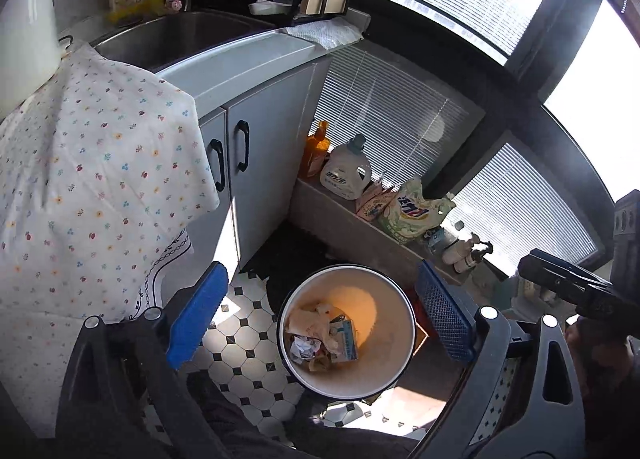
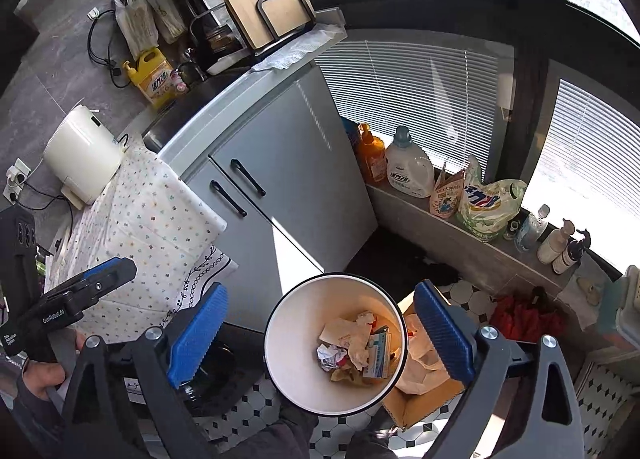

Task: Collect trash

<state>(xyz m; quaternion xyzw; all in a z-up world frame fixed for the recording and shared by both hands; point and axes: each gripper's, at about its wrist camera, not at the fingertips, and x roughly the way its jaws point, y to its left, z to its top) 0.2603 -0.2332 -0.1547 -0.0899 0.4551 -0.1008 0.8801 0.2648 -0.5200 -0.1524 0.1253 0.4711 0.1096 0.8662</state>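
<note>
A round white trash bin [image 1: 394,373] stands on the tiled floor below both grippers; it also shows in the right wrist view [image 2: 288,347]. Inside lie crumpled paper [image 1: 304,349], tissues and a small blue-green box [image 1: 346,339]; the same trash [image 2: 356,347] shows in the right wrist view. My left gripper [image 1: 320,323] is open and empty, held above the bin with the bin between its blue pads. My right gripper [image 2: 322,331] is open and empty above the bin too. The left gripper's body [image 2: 80,299] shows at the left of the right wrist view.
A table with a flowered cloth [image 1: 92,179] is on the left, a grey sink cabinet [image 1: 256,147] behind it. A window ledge [image 2: 460,227] holds detergent bottles and bags. A cardboard box with a plastic bag [image 2: 420,387] sits right of the bin. Red cloth [image 2: 528,315] lies beyond.
</note>
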